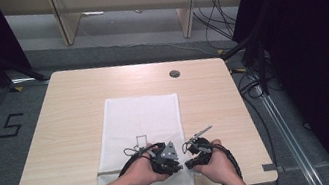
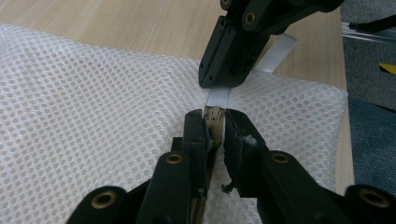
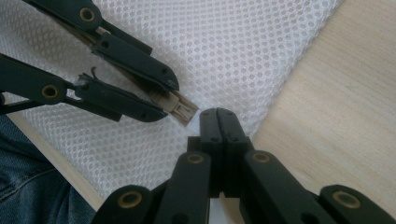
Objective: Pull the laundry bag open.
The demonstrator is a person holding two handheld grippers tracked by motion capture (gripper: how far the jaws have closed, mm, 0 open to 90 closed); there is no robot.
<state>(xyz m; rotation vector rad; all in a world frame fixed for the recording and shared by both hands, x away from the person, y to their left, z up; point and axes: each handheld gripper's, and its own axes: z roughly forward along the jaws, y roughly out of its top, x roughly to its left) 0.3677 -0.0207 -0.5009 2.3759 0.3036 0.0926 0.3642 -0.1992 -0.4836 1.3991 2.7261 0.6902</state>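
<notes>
On the table (image 1: 58,135), seen from the high view, a white mesh bag (image 1: 139,122) lies flat; both hands meet at its near right corner, the left gripper (image 1: 166,159) just beside the right gripper (image 1: 198,152). Above the mesh bag in the left gripper view, the left gripper's jaws pinch a small tan zipper pull (image 2: 215,115), while the right gripper clamps a white tab (image 2: 219,97). Over the mesh bag's edge in the right gripper view, its jaws are pressed together.

Lab: numbered floor (image 1: 10,126), cables (image 1: 212,13)
</notes>
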